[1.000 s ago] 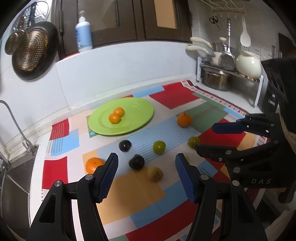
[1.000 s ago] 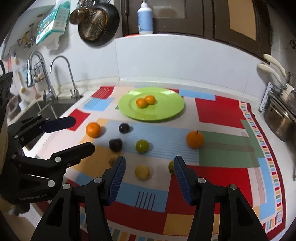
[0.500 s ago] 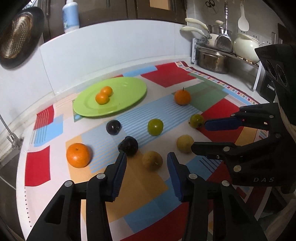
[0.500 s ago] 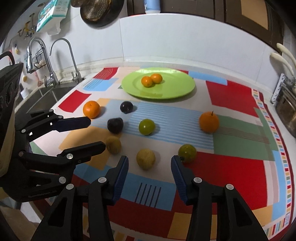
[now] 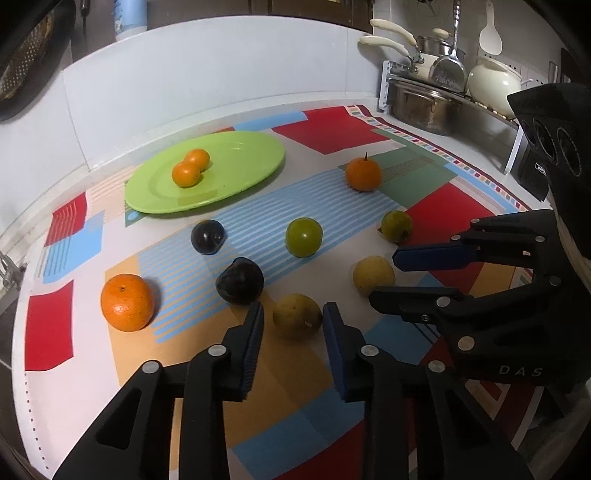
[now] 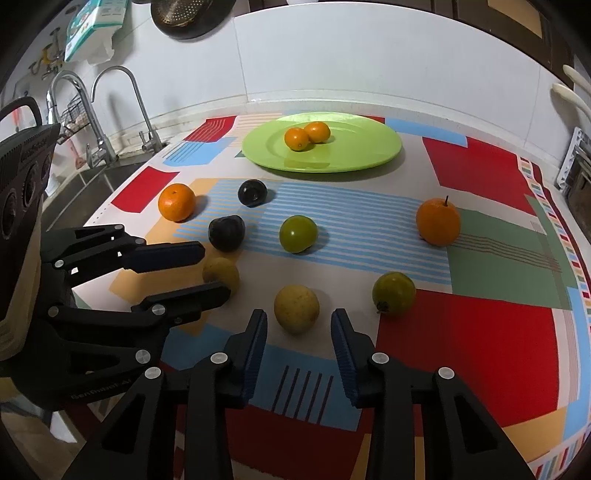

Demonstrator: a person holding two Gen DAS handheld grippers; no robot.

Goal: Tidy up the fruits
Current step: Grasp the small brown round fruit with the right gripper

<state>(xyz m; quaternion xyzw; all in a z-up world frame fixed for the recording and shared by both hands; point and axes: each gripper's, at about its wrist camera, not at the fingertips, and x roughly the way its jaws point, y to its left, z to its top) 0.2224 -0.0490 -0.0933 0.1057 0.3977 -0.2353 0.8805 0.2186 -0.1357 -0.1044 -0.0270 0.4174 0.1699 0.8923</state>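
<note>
A green plate at the back of the patterned mat holds two small oranges. Loose fruits lie on the mat: two oranges, two dark plums, two green fruits and two yellow fruits. My left gripper is open, its fingertips on either side of one yellow fruit. My right gripper is open, its fingertips on either side of the other yellow fruit.
A sink with taps lies at the mat's left. A rack with pots and a kettle stands at the right. A white backsplash runs behind the plate. A strainer hangs on the wall.
Both grippers have moved forward and down towards the mat. Each has narrowed its opening and now brackets a yellow fruit. The fruits have not moved.
</note>
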